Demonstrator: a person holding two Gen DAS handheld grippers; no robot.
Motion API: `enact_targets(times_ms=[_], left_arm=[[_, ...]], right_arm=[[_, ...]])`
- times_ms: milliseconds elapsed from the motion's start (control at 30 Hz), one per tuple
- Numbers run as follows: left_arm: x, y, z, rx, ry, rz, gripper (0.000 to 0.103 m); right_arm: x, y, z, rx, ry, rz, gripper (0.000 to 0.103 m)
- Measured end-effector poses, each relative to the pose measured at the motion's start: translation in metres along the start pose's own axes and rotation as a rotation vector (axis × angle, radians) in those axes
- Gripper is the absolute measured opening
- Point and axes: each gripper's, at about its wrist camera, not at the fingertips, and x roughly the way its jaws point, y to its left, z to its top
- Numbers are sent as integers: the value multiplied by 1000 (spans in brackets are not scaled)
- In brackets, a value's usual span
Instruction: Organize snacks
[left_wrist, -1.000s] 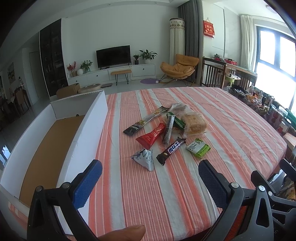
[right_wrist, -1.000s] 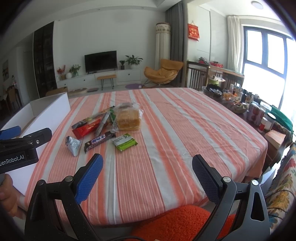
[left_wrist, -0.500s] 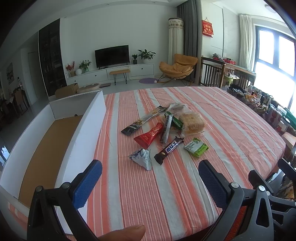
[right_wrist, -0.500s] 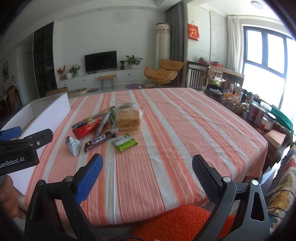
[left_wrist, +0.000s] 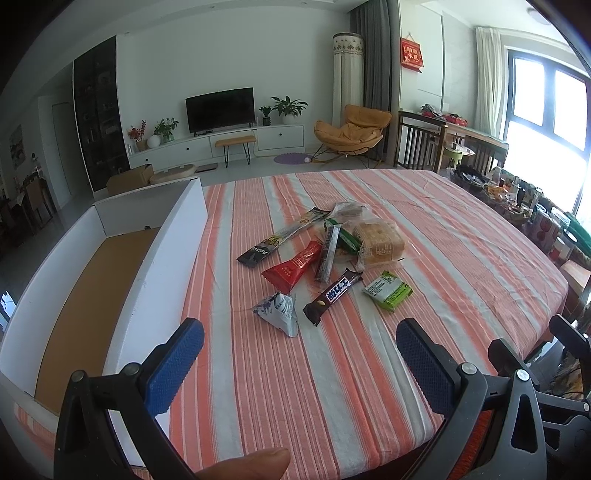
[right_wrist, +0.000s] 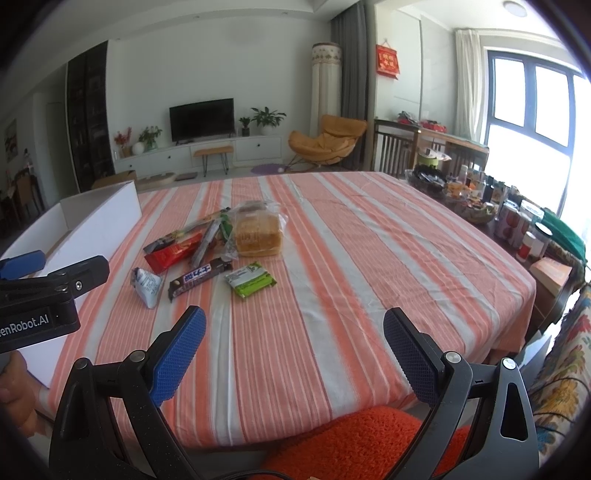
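A striped table (left_wrist: 461, 258) is filling both views, with the snacks (left_wrist: 325, 258) lying in a loose heap at its middle. The box (left_wrist: 170, 258) beside them is sitting empty, so nothing looks sorted yet. Left gripper (left_wrist: 299, 363) and right gripper (right_wrist: 291, 350) are hanging wide, holding nothing.

A: The tabletop (left_wrist: 369, 369) wears a woven cloth, matt, orange and pale stripes, slightly creased. The box (left_wrist: 166, 266) on the left?

B: Smooth matt white board for walls, plain brown cardboard for its floor. The snack wrappers look like glossy plastic film: the red packet (left_wrist: 295, 267), the dark bar (left_wrist: 332, 295), the green packet (left_wrist: 388, 290). The bread (left_wrist: 376, 242) sits in clear, crinkly film.

A: And the jaws?

B: Blue rubbery pads (right_wrist: 177, 354) with a fine rough grid, on matt black plastic arms with shiny metal screws.
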Motion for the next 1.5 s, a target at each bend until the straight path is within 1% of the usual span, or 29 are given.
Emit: enact_targets(times_ms=[433,1500], left_arm=[[5,1,-5,-4,18,-3,103],[6,-2,-8,-2,21,-4,103]], right_arm=[[6,-3,-6,9,16,6,99],[7,-1,-6,9,23,11,99]])
